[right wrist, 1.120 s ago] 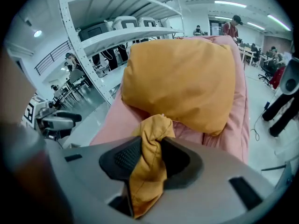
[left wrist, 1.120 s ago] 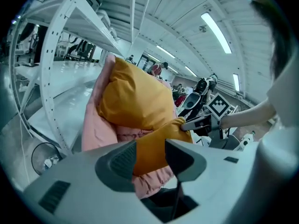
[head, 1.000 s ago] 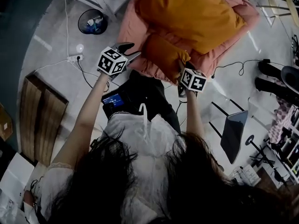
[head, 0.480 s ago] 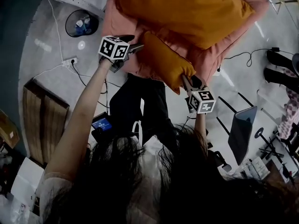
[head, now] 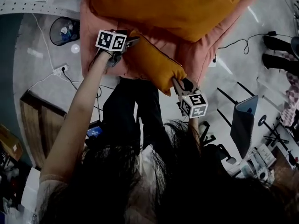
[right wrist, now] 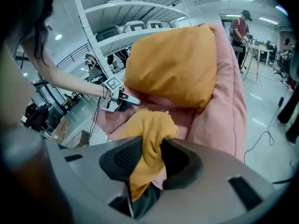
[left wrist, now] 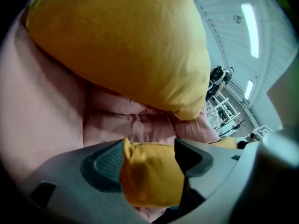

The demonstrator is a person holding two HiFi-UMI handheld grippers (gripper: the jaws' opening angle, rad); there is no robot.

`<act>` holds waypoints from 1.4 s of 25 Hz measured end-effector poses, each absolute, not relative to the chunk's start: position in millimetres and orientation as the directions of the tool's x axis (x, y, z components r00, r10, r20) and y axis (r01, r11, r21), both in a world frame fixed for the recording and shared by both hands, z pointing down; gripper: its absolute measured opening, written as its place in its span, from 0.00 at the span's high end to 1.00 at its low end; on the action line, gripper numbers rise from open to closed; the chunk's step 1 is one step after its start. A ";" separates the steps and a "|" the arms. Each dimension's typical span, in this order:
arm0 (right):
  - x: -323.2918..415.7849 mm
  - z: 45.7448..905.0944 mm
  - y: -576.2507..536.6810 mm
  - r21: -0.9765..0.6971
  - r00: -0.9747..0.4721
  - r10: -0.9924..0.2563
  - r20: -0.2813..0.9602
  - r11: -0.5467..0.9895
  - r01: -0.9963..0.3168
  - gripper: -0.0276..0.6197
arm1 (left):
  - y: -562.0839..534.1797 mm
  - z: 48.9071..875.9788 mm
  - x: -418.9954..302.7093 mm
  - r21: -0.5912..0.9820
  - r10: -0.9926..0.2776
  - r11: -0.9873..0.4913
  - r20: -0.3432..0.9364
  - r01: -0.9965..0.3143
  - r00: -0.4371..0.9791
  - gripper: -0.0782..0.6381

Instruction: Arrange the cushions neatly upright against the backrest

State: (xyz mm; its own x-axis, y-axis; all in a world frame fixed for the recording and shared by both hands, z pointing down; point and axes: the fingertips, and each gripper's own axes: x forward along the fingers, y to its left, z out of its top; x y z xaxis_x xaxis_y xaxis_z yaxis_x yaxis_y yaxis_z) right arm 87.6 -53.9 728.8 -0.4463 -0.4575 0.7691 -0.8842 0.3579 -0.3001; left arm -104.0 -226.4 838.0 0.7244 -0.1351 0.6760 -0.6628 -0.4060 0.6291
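Left gripper (head: 134, 41) opening, small cushion (head: 152, 63) corner between jaws; right gripper (head: 177, 82) clamped on opposite corner.

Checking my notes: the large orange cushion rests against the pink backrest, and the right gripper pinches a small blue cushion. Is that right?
No: the small cushion pinched by the right gripper is orange, not blue, as the right gripper view shows. The large orange cushion does rest against the pink backrest.

No legible text anywhere
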 end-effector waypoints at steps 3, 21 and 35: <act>89.1 728.4 -52.1 -0.298 -0.447 -0.462 0.766 0.360 -0.884 0.75 | -226.4 863.0 -97.8 0.632 -0.124 -0.319 0.711 -0.707 0.692 0.43; 112.7 731.4 -59.9 -0.298 -0.393 -0.493 0.776 0.262 -0.918 0.75 | -183.5 790.3 -140.7 0.693 -0.344 -0.090 0.652 -0.716 0.675 0.65; 85.9 689.1 -200.5 -0.226 -0.440 -0.634 0.636 0.393 -0.892 0.78 | -243.8 675.9 -200.7 0.576 -0.651 -0.112 0.573 -0.810 0.497 0.77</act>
State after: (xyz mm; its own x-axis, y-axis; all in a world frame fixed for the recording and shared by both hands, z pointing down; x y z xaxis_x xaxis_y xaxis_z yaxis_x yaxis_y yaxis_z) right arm 85.9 -200.5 689.1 -0.4400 -0.6335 0.6365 -0.8916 0.3925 -0.2257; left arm -200.7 -243.8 675.9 0.4972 -0.6513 0.5733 -0.8100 -0.1116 0.5757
